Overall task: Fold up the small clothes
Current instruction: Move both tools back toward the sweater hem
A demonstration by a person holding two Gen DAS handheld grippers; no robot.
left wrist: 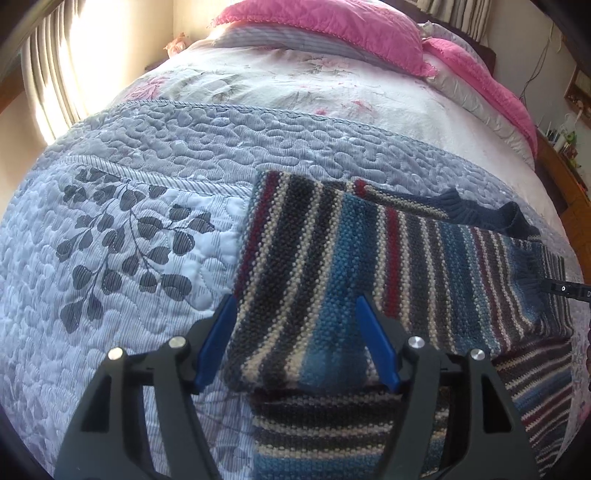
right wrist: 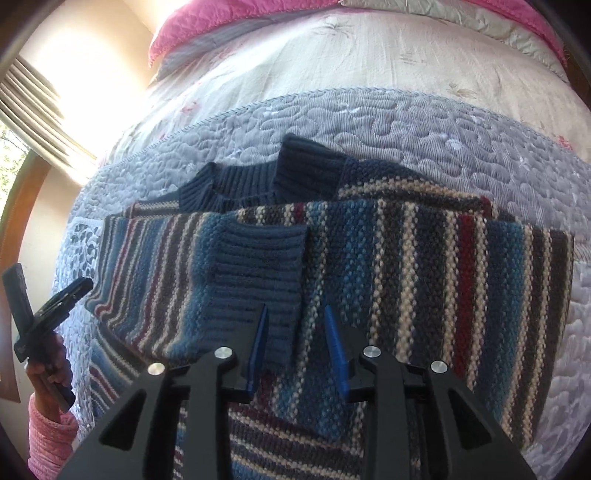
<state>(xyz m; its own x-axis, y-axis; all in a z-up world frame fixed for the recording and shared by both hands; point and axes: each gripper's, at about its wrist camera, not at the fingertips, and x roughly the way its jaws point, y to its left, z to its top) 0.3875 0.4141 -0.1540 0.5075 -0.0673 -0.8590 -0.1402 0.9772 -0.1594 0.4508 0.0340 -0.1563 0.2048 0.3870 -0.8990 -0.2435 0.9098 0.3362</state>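
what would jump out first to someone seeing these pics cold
The striped knit sweater dominates, lying partly folded on the grey-blue quilt with a ribbed navy cuff laid across its middle. Behind it, bright pink pillows sit at the head of the bed. Both the left gripper and right gripper hover over the near edge with jaws open.

A striped knit sweater (left wrist: 332, 258) lies partly folded, sleeves across its body.
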